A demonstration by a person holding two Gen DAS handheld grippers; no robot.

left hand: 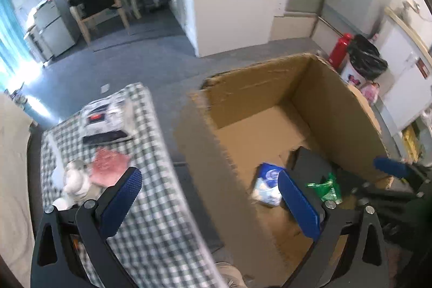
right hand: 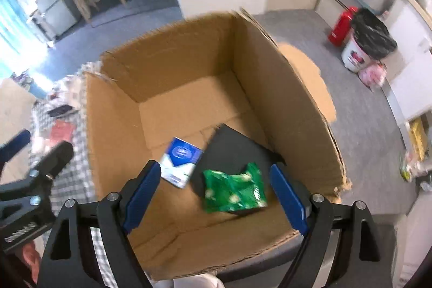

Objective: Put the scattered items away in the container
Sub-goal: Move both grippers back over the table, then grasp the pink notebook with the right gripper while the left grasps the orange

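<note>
3 items are already sitting in the box (right hand: 167,66). Both grippers, left (left hand: 208,204) and right (right hand: 216,196), are hanging wide open, holding nothing. Leftover stuff on the checkered counter (left hand: 151,207) is lying nearer the left gripper, so I'm guessing it goes.

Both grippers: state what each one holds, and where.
Nothing. The left gripper and right gripper are open and empty; the green packet lies in the cardboard box.

The snack packet (right hand: 234,189) lies in the cardboard box (right hand: 294,109), right of the checked table (left hand: 151,209).
</note>
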